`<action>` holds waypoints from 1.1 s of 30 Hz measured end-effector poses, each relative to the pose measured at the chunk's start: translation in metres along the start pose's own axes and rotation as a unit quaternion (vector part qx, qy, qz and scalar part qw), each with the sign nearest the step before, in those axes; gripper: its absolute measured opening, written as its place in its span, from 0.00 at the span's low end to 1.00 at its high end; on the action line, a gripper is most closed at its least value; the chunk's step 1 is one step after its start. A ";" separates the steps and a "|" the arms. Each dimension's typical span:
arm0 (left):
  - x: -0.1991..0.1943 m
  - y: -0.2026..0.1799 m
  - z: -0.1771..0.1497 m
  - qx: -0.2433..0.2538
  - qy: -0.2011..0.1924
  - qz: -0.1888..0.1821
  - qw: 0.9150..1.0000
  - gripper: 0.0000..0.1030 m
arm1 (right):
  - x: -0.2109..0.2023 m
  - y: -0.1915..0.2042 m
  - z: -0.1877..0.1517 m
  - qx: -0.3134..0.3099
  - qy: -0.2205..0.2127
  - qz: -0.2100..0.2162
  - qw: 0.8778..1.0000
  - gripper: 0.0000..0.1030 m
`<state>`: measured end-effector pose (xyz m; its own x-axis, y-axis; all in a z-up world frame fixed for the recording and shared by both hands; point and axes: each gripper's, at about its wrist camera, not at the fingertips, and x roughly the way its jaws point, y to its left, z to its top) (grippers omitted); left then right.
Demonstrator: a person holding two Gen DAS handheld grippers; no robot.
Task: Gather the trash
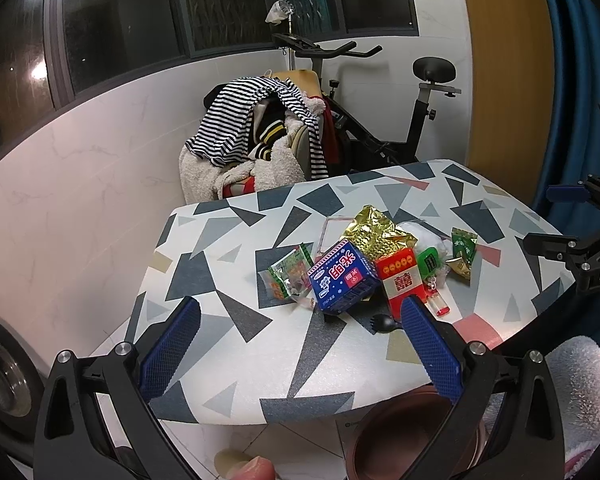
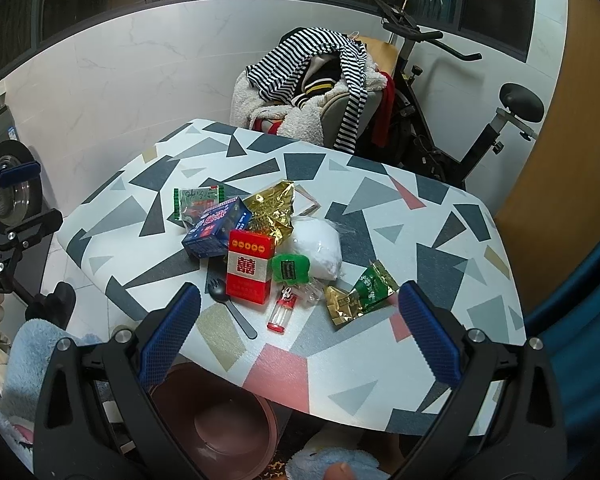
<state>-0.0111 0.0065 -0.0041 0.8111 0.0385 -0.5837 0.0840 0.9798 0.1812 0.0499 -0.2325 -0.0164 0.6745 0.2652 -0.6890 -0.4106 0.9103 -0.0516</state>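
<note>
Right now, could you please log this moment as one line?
left gripper open | right gripper open | trash pile untouched on table | pink bin below

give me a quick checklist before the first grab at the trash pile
1. Left gripper open and holding nothing: ok.
2. Right gripper open and holding nothing: ok.
3. Trash within view on the table: ok; red box, blue box, gold bag.
4. Black spork lies free of the pile: ok.
5. Pink bin below the table edge, mouth unblocked: ok.
6. Bin holds nothing yet: cannot tell; only part of its inside shows.
</note>
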 end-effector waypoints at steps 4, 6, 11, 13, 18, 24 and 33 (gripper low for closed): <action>0.000 -0.001 -0.001 0.000 -0.001 -0.001 1.000 0.95 | 0.000 0.000 0.000 0.000 0.000 0.000 1.000 0.95; 0.000 0.000 -0.001 -0.001 -0.002 -0.002 1.000 0.95 | 0.000 0.000 0.000 0.000 0.000 -0.001 1.000 0.95; 0.000 -0.001 -0.002 -0.001 -0.001 -0.002 1.000 0.95 | -0.001 -0.001 0.000 -0.001 0.000 -0.001 1.000 0.95; 0.000 -0.003 -0.002 -0.003 0.000 -0.004 1.000 0.95 | 0.001 -0.002 0.000 -0.001 0.000 -0.002 1.000 0.95; 0.002 -0.007 -0.004 -0.008 0.003 -0.005 1.000 0.95 | 0.000 -0.010 -0.004 0.001 -0.004 -0.005 1.000 0.95; 0.016 0.020 -0.009 -0.099 0.016 -0.066 0.993 0.95 | 0.011 -0.039 -0.020 0.033 0.006 0.004 0.999 0.95; 0.050 0.027 -0.027 -0.072 0.034 -0.067 0.995 0.95 | 0.060 -0.067 -0.056 0.080 0.077 -0.008 0.994 0.95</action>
<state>0.0163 0.0397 -0.0499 0.7573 -0.0865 -0.6473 0.1008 0.9948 -0.0150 0.0832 -0.2951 -0.0946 0.5730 0.2099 -0.7922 -0.2896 0.9561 0.0439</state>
